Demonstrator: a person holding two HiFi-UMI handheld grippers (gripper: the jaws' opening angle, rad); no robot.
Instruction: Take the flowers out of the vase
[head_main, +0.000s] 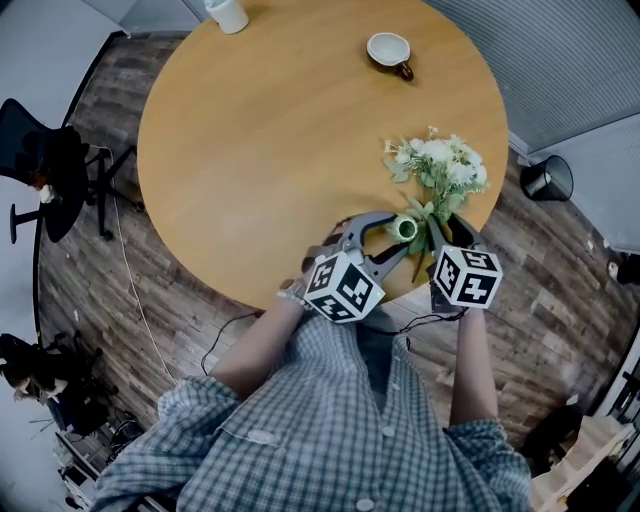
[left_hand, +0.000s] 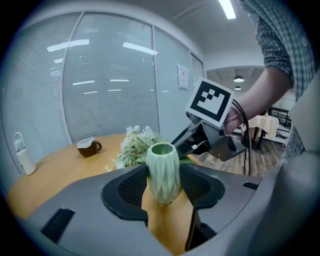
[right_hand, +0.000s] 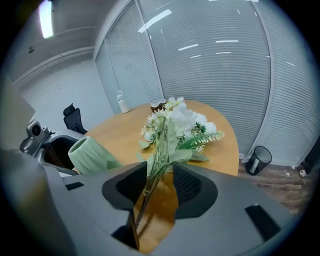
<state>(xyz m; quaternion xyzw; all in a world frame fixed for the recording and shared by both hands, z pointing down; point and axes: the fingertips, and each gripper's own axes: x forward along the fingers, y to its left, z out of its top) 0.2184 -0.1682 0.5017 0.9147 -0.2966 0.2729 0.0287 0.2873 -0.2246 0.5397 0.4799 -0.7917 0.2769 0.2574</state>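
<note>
The left gripper (left_hand: 165, 173) has its two jaws closed on the pale green vase (head_main: 405, 228), with one pad against each side; the jaws stand wide, as the vase is broad. The vase is upright between the pads, its foot is on the round wooden table (head_main: 270, 140), and its mouth is empty. Just beside this gripper, on its right, the right gripper (right_hand: 161, 175) has its jaws apart. The thin stems (right_hand: 150, 186) of the flowers (head_main: 440, 170) pass between these jaws, nearer to the left pad, and the pads do not press on them. The white blossoms and green leaves lie on the table just ahead of the tips of the right gripper. Well beyond both grippers a brown cup (head_main: 390, 50) stands on the table.
</note>
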